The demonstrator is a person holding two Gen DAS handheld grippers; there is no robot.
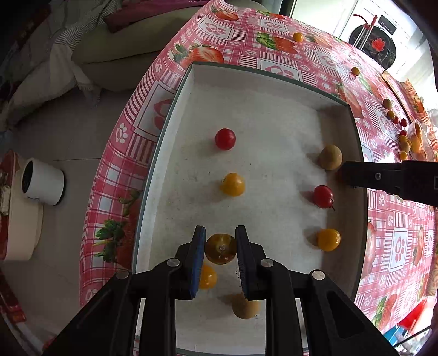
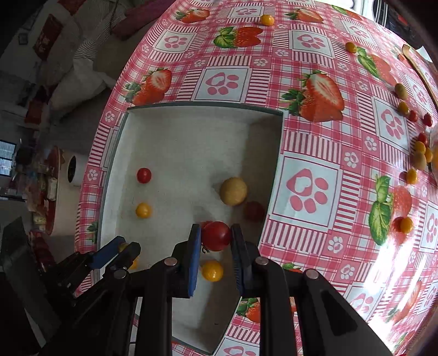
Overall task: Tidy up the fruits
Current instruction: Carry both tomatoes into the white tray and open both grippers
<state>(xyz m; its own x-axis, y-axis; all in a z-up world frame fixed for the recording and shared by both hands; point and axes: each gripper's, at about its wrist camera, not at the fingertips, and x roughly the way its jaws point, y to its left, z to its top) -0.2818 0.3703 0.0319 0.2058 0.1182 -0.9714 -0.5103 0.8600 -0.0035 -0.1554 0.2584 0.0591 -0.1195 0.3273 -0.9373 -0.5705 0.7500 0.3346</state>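
A white tray lies on the strawberry tablecloth and holds several small fruits. My left gripper is shut on a dark yellow tomato just above the tray's near end. My right gripper is shut on a red tomato over the tray's right side; it also shows in the left wrist view. In the tray lie a red tomato, a yellow tomato, a tan fruit, another red tomato and a yellow one.
Loose fruits lie on the tablecloth at the far right and singly farther off. A wooden board sits at the far right edge. A white cylinder stands on the floor left of the table.
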